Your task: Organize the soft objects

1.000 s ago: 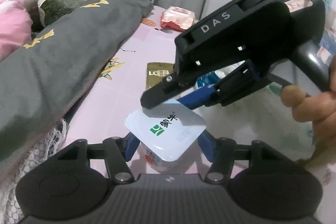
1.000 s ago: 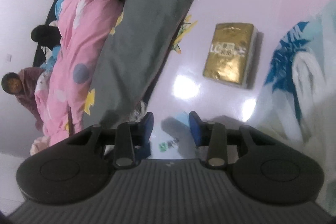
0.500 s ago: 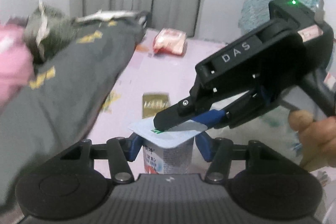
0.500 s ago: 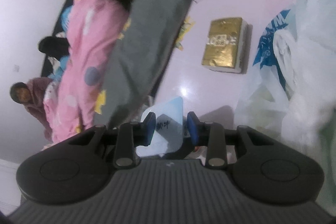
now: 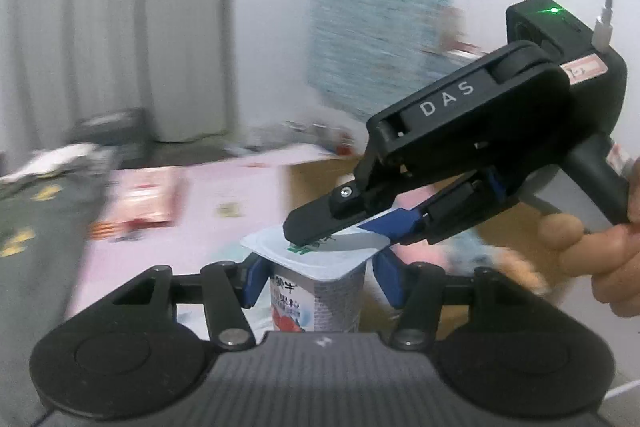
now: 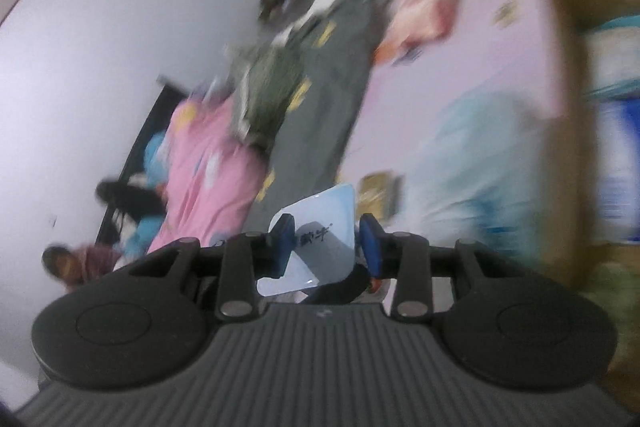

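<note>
Nearest in the left wrist view, the left tongs (image 5: 316, 277) are closed on the body of an upright yogurt cup (image 5: 318, 301), one blue pad pressed against each side just under the rim, and the cup is held clear of the pink surface (image 5: 132, 259) beneath it. Across the cup's white foil lid (image 5: 320, 253) lie the right tongs (image 5: 340, 227), entering from the right and gripped by a hand (image 5: 592, 247); one black finger rests flat on top of the lid and a blue pad sits at the lid's right edge, but whether the lid is actually pinched between them cannot be told from this view. The right wrist view gives what the left one hides: the lid (image 6: 320, 239) is seen from above, tilted, between the two blue pads (image 6: 284, 243) of the right tongs (image 6: 326, 243), which stand close on either side of it; contact is not clear through the blur. Farther off, a red-and-white packet (image 5: 144, 199) lies left on the pink surface, with a grey blanket (image 5: 24, 227) at the far left edge. Only the right wrist view shows a pink quilt (image 6: 208, 179), a gold packet (image 6: 376, 187) beyond the lid, and a seated person (image 6: 68, 259) at the far left. A curtain (image 5: 100, 27) hangs at the back.
</note>
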Demonstrator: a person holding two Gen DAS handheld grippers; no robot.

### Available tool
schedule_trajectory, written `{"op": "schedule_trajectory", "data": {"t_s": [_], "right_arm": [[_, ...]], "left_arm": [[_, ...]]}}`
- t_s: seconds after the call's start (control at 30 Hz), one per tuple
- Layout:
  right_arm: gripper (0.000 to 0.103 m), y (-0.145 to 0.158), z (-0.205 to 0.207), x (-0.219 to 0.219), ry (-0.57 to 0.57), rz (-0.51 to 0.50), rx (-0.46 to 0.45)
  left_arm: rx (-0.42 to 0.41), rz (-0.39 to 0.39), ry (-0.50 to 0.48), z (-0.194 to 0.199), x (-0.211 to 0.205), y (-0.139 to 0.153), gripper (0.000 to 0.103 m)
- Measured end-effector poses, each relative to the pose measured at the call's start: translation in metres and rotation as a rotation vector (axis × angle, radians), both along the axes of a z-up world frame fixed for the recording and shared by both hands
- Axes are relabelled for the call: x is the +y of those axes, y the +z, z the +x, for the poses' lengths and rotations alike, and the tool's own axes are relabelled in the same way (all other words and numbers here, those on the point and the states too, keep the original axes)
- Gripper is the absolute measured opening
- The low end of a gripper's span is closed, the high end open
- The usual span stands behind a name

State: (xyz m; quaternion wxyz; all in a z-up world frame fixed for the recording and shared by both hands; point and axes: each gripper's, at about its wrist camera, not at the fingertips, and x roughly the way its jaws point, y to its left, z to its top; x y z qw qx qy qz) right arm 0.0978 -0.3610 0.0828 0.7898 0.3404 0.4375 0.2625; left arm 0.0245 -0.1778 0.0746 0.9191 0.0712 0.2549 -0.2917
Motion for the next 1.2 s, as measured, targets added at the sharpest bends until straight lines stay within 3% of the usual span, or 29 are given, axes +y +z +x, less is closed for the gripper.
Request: {"op": "schedule_trajectory", "data": {"t_s": [0.13,0.3,0.53,0.7,0.87,1.2], "right_arm": [[0.042,-0.009,-0.027,-0.065,-0.133,-0.037,0.046],[0.043,-0.056,-0.043,-0.125,-0.249,-0.034,0.184],[0.043,-0.116,-0.044,-0.17,-0.285,-0.037,0.333],[0.045,-0.139,-0.032,-0.175,-0.257,-0.068,0.396],[0.045,-0.14,-0.027,-0.175,-0.258,-0.054,0.38],[0.045,-0.133,-0.028,-0.168,-0.26,-0.05,0.378]], "left_arm": [[0.106,0.009,-0.155,0.01,-0.061,-0.013,0.057],[0.264,0.07,-0.275,0.018,-0.121,-0.047,0.057],[0.462,0.172,-0.311,0.036,-0.152,-0.096,0.057],[0.455,0.19,-0.299,0.043,-0.15,-0.097,0.057],[0.429,0.158,-0.285,0.044,-0.134,-0.078,0.058],[0.357,0.05,-0.155,0.052,-0.054,-0.038,0.065]]}}
